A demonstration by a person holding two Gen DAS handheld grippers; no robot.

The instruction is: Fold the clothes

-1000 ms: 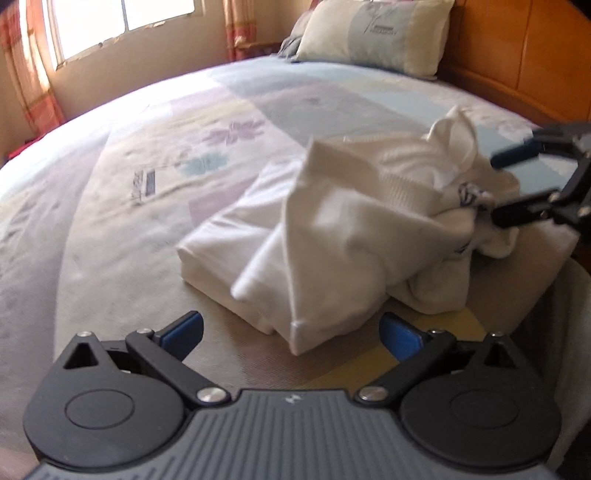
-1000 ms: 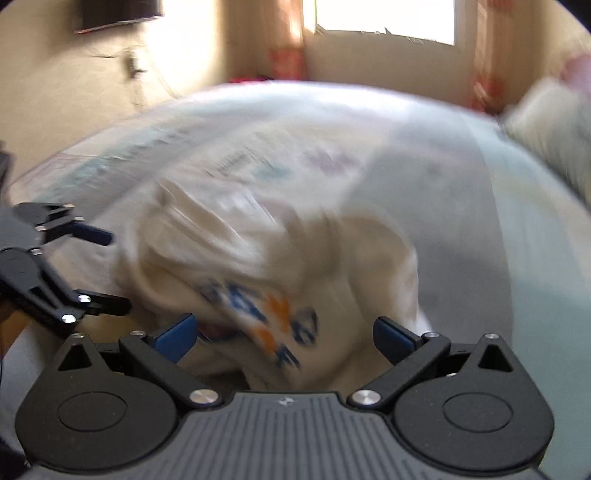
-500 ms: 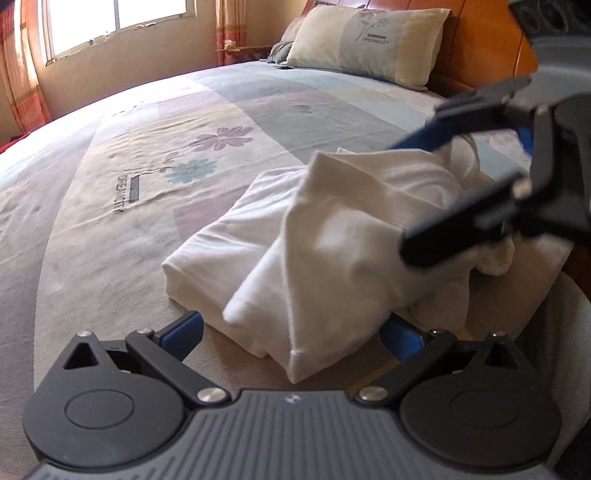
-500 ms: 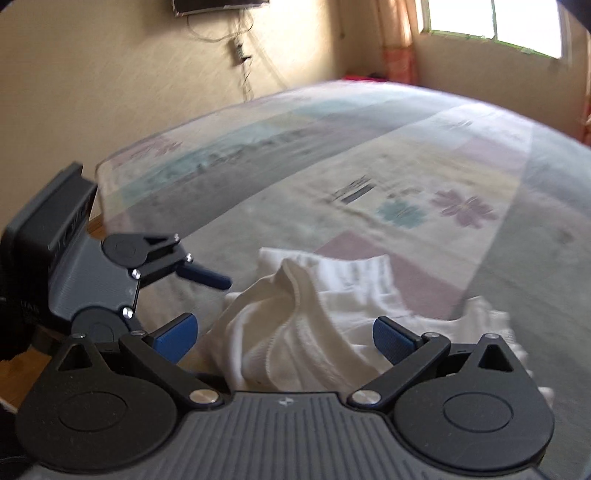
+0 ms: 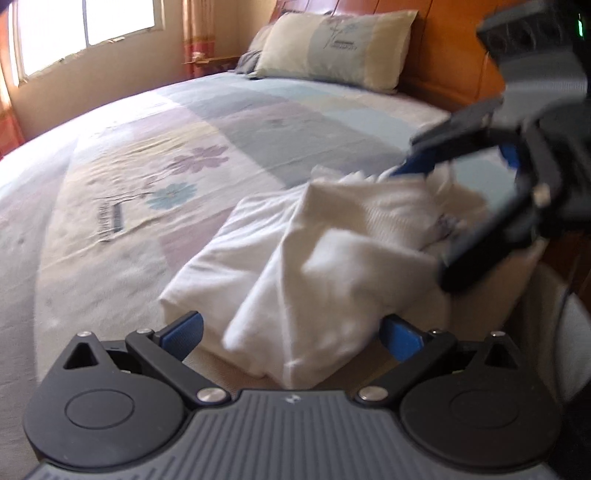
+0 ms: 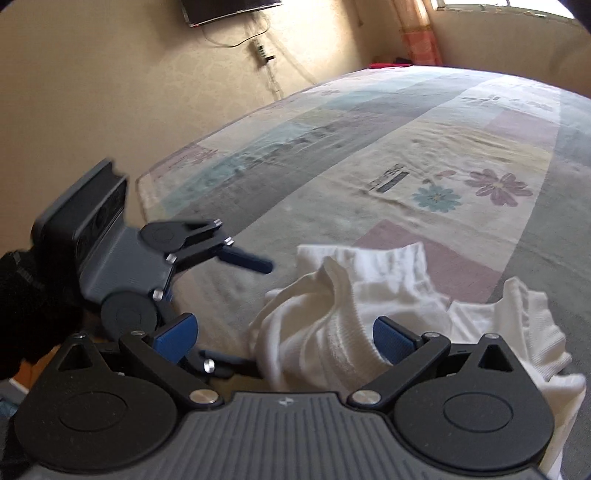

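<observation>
A white garment [image 5: 314, 258] lies partly folded and rumpled on the patterned bedspread [image 5: 147, 177], near the bed's edge. My left gripper [image 5: 291, 332] is open, low at the garment's near corner, with that corner lying between its blue fingers. My right gripper [image 5: 432, 221] reaches in from the right, open, its jaws spread over the garment's bunched far end. In the right wrist view the garment [image 6: 351, 306] bulges between the open right gripper [image 6: 282, 338] fingers, and the left gripper [image 6: 240, 314] shows open at its left side. Neither gripper holds cloth.
A pillow [image 5: 332, 48] leans on the wooden headboard [image 5: 461, 59] at the back. A window [image 5: 85, 33] lights the far wall. The wall with a TV [image 6: 229, 9] and cables stands beyond the bed's foot. The bed edge [image 6: 147, 192] drops off left.
My right gripper has swung in from the garment's right end to above it and turned toward the bed's foot. The left gripper has crept closer to the near corner. Both stay open.
</observation>
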